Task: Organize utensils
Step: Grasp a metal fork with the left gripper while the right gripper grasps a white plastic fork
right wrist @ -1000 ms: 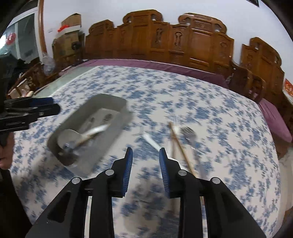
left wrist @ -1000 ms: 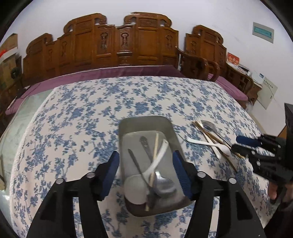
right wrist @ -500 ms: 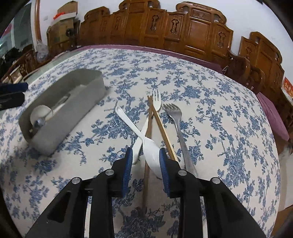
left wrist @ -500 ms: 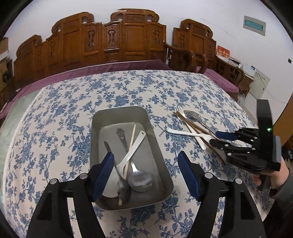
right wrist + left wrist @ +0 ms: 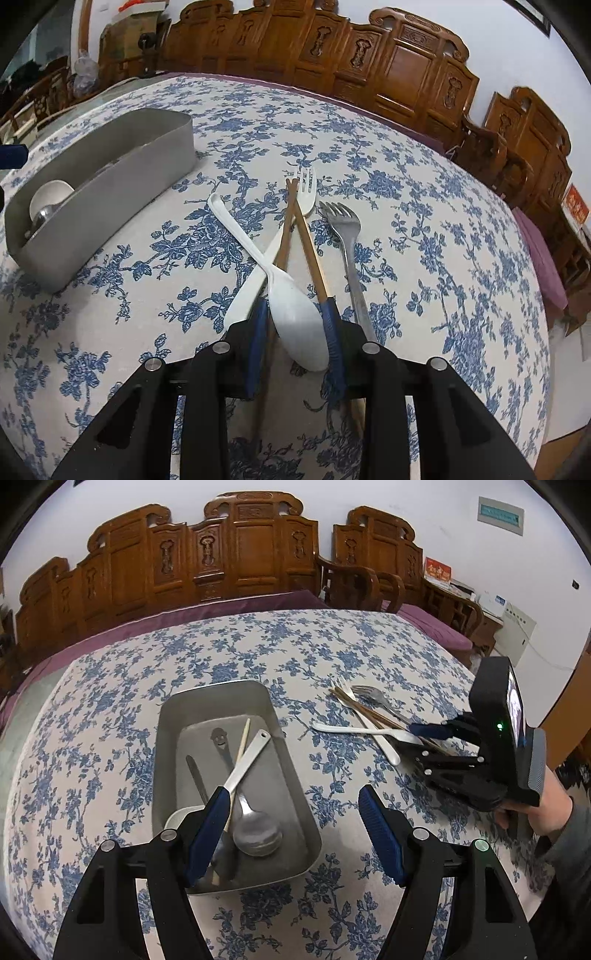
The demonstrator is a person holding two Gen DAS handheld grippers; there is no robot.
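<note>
A grey metal tray (image 5: 218, 698) (image 5: 122, 173) on the floral tablecloth holds several spoons and a chopstick. To its right lie a white plastic spoon (image 5: 291, 299) (image 5: 347, 730), a white fork (image 5: 306, 188), two brown chopsticks (image 5: 306, 236) and a metal fork (image 5: 345, 229). My right gripper (image 5: 295, 325) (image 5: 424, 734) is low over the table, its partly open jaws on either side of the white spoon's bowl, not clamped. My left gripper (image 5: 295, 827) is open and empty above the tray's near right corner.
The floral tablecloth (image 5: 258, 646) covers a round table. Carved wooden chairs (image 5: 240, 554) stand behind it along the white wall. The table edge drops off at the right (image 5: 543, 295).
My right gripper has moved down and forward onto the utensil pile, its jaws now around the white spoon's bowl. My left gripper has shifted right, off the tray's middle.
</note>
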